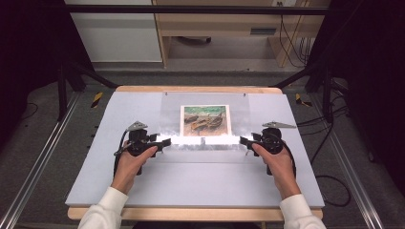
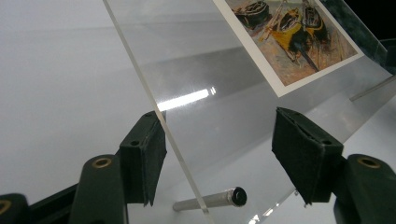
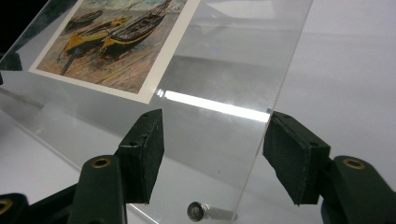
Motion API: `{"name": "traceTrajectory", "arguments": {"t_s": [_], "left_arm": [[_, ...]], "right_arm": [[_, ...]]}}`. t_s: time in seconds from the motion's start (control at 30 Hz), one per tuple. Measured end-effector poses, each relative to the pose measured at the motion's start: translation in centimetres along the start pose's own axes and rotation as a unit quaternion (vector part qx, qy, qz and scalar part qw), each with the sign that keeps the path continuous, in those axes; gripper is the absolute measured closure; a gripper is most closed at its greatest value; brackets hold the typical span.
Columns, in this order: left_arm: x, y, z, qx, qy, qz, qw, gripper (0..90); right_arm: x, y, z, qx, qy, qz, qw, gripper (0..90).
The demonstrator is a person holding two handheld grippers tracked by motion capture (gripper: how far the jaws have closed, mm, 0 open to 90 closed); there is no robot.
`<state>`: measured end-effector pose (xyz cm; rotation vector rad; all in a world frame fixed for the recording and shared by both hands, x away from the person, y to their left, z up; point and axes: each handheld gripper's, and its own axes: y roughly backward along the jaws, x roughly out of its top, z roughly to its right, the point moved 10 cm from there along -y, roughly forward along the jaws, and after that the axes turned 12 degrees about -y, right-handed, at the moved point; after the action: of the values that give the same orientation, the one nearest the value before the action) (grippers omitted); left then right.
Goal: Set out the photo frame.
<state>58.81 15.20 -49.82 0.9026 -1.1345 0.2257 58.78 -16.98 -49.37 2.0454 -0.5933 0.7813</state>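
Resting on the grey bench is one clear acrylic panel with one boat picture under it. The left gripper straddles the panel's left edge with fingers parted — one pad near the edge, no firm clamp. The right gripper likewise brackets the right edge, fingers apart. Two metal standoff pins show beneath; bare bench lies on both sides.

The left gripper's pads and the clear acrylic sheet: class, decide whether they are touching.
Cannot tell. In the left gripper view the clear acrylic sheet has its edge right by one of the pads, with no plain gap or contact; the other pad stands clear.
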Motion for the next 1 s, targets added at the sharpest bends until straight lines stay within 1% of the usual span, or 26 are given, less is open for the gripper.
{"name": "traceTrajectory", "arguments": {"t_s": [0.1,0.13,0.17,0.3,0.5,0.6,0.7,1.0], "left_arm": [[-0.1,0.2,0.1,0.001,0.001,0.005,1.0,36.0],[-0.1,0.2,0.1,0.002,-0.002,0.006,1.0,36.1],[-0.2,0.2,0.2,0.003,-0.003,0.007,1.0,36.2],[-0.2,0.3,0.2,0.006,-0.003,0.007,0.9999,36.6],[-0.3,0.5,0.3,0.01,-0.001,0.01,0.9999,37.5],[-0.4,0.6,0.5,0.012,0.0,0.013,0.9998,37.7],[-0.5,0.8,0.7,0.011,0.004,0.013,0.9999,39.6],[-0.7,1.2,0.9,0.015,0.004,0.013,0.9998,41.2]], "right_arm": [[-0.1,0.1,-0.1,-0.002,0.006,0.002,1.0,39.1],[-0.2,0.2,-0.1,-0.003,0.005,0.002,1.0,39.2],[-0.2,0.2,-0.2,-0.004,0.009,0.004,0.9999,39.2],[-0.4,0.3,-0.3,-0.006,0.014,0.011,0.9998,39.2],[-0.7,0.5,-0.4,-0.004,0.013,0.017,0.9998,39.2],[-0.8,0.6,-0.4,-0.004,0.014,0.015,0.9998,39.2],[-0.8,0.7,-0.4,-0.006,0.02,0.016,0.9997,39.2],[-1.0,0.9,-0.5,-0.007,0.027,0.02,0.9994,39.3]]}}
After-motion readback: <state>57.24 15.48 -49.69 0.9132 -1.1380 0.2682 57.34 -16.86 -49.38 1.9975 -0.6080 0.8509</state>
